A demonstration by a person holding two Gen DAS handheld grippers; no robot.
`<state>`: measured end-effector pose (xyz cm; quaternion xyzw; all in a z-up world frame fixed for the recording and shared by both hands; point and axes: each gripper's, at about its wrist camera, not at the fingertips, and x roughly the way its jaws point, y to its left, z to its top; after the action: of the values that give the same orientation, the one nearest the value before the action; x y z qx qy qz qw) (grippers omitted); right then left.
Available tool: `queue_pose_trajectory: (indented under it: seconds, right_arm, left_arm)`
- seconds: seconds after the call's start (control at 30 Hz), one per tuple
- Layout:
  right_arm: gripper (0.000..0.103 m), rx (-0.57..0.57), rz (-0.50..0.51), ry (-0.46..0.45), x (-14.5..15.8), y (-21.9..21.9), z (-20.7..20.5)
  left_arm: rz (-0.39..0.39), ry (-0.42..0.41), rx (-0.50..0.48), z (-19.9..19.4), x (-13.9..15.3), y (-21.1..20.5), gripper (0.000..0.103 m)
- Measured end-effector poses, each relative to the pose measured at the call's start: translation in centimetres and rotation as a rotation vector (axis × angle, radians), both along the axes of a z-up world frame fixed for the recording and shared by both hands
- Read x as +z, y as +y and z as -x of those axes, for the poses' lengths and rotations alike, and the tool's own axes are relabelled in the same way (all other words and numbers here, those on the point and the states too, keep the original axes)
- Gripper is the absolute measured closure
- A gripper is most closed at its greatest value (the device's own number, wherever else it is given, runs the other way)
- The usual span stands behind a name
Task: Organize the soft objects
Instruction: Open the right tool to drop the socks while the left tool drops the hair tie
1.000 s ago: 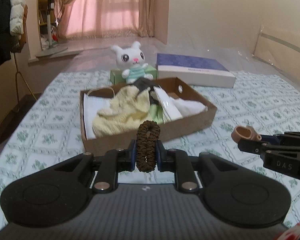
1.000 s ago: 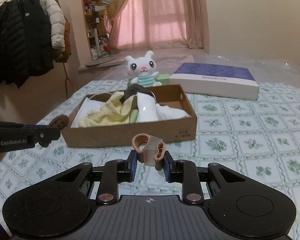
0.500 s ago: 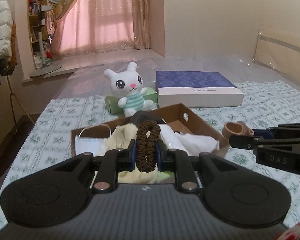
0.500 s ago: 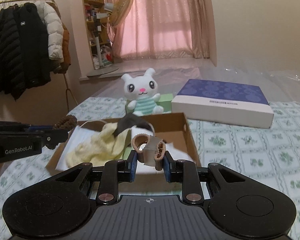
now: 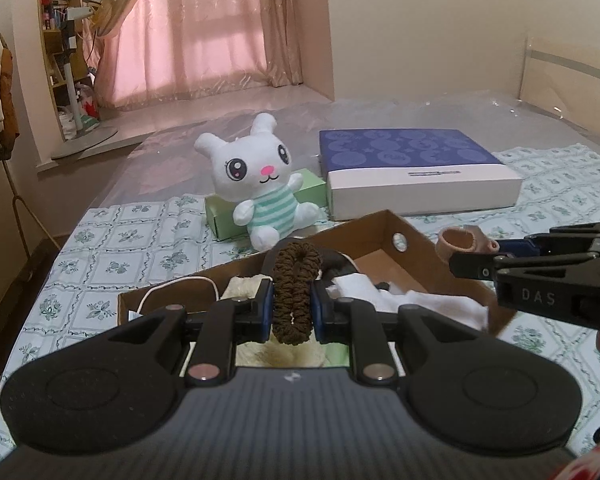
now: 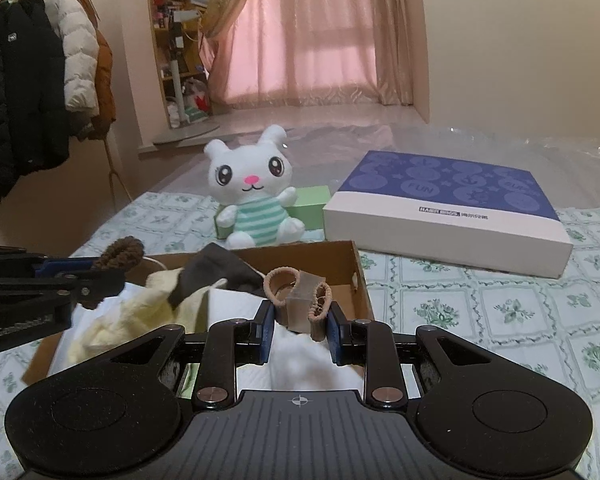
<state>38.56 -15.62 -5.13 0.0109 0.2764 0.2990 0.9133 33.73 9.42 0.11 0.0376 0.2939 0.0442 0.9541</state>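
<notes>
My left gripper [image 5: 293, 308] is shut on a dark brown scrunchie [image 5: 296, 288] and holds it over the near part of the cardboard box [image 5: 384, 228]. My right gripper [image 6: 300, 324] is shut on a small tan sheer sock bundle [image 6: 300, 296] above the box [image 6: 356, 276]. The box holds a pale yellow knit [image 6: 140, 312], a dark cloth [image 6: 216, 272], white cloths [image 5: 420, 304] and a face mask with its cord [image 5: 180, 284]. The right gripper shows in the left wrist view [image 5: 472, 248], and the left gripper in the right wrist view [image 6: 112, 264].
A white plush bunny [image 5: 260, 184] sits against a green box [image 5: 312, 192] behind the cardboard box. A blue-and-white flat box [image 5: 416, 172] lies at the back right. The bed has a green-patterned sheet [image 6: 500, 312]. Coats [image 6: 32, 92] hang at the left.
Both grippers have moved forward and over the cardboard box, each still holding its item. The box now lies right under the fingers.
</notes>
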Motion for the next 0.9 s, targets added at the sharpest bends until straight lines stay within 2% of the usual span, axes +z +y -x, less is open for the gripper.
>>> queue_pose_trajectory:
  seconds: [0.27,0.33,0.37,0.5,0.6,0.9]
  right_arm:
    - [0.075,-0.024,0.005,0.020,-1.9,1.2,-2.8]
    - [0.068,-0.028,-0.008,0.024,-2.2,1.3,-3.3]
    - [0.061,-0.033,-0.008,0.029,-2.4,1.5,-3.6]
    - [0.042,-0.053,-0.036,0.005,-2.6,1.7,-3.8]
    - [0.041,-0.049,-0.028,-0.006,-2.6,1.9,-3.6]
    - [0.041,-0.029,-0.008,0.050,-3.6,1.6,-2.4]
  left_arm:
    - [0.001,0.019,0.057,-1.0,-1.1,2.6,0.084]
    - [0.002,0.022,0.069,-1.0,-1.4,3.2,0.084]
    - [0.002,0.024,0.073,-0.9,-1.5,3.5,0.084]
    - [0.004,0.031,0.087,-0.6,-1.8,4.2,0.084]
    - [0.005,0.038,0.098,-0.3,-2.1,4.7,0.084]
    - [0.003,0.050,0.124,0.4,-2.5,5.6,0.084]
